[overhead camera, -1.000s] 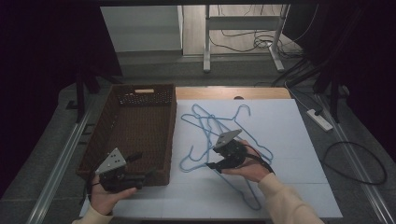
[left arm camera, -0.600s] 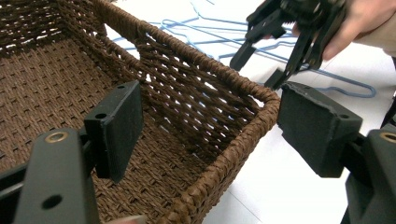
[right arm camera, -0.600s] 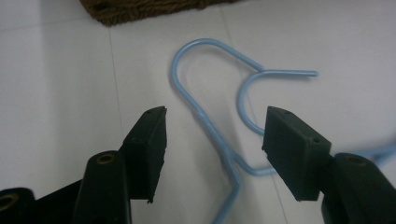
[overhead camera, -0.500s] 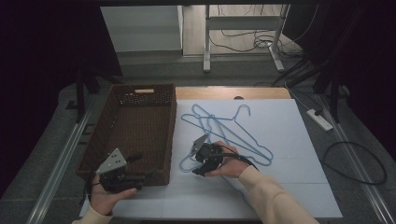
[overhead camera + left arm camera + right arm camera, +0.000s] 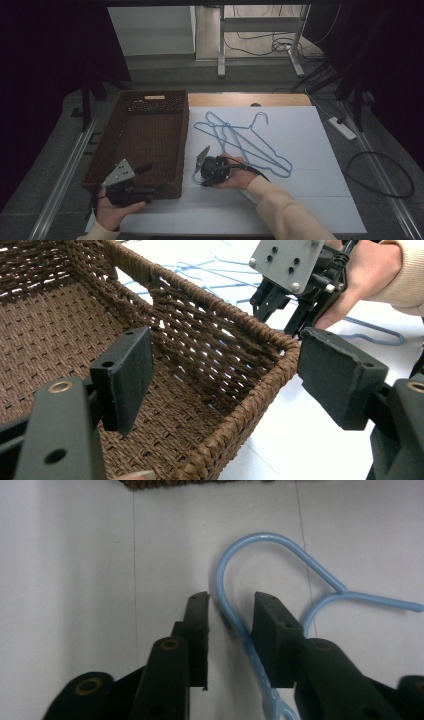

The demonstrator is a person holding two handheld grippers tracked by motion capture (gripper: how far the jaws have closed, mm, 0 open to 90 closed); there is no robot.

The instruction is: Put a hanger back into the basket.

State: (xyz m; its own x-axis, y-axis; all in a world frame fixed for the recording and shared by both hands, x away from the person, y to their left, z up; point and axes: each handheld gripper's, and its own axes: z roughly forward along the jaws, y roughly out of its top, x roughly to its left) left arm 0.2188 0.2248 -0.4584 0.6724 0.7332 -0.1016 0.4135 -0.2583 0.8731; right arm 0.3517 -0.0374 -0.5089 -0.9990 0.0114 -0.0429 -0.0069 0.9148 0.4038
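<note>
Several light blue wire hangers lie tangled on the white table, right of a brown wicker basket. My right gripper is low at their near left end, and its jaws have just been closing. In the right gripper view one hanger's hook runs between the jaws of this gripper; one pad touches the wire, the other stands a little off. My left gripper is open at the basket's near right corner. Its jaws straddle the rim.
The basket holds nothing that I can see. A power strip and cables lie off the table's right edge. White table surface runs between the basket's near side and the front edge. The right hand and its gripper sit just beyond the basket corner.
The right hand has moved left and down from above the hangers to their hook end beside the basket. Its jaws have narrowed around the hook. The left hand has kept still.
</note>
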